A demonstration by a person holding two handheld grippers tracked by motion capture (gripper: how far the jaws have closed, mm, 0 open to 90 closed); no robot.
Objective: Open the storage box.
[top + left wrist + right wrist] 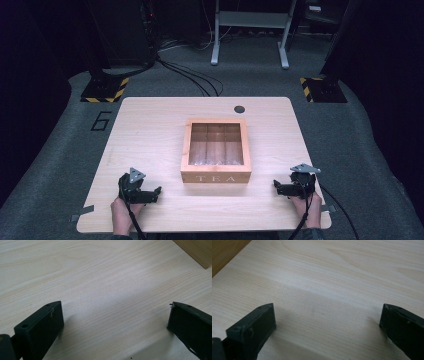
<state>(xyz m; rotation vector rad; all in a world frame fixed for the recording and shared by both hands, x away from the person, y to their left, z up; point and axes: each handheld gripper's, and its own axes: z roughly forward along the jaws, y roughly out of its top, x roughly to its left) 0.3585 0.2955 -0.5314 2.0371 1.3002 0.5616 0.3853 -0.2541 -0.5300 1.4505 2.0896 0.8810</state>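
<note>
A wooden tea box (216, 150) marked TEA on its front stands in the middle of the light wooden table (150, 130); its lid is clear and shows dividers inside. My left gripper (156, 192) rests on the table at the near left, pointing right toward the box, open with nothing between its jaws. In the left gripper view a corner of the box (197, 251) shows at the top right, beyond my left gripper (116, 315). My right gripper (278, 187) rests at the near right, pointing left, open and empty. The box's edge (224, 252) appears at the right gripper view's top left, beyond my right gripper (327, 316).
A dark round hole (239, 109) sits near the table's far edge. Grey carpet surrounds the table, with cables (195, 80), a metal stand (250, 30) and yellow-black striped bases (105, 90) behind. Bare tabletop lies around the box on all sides.
</note>
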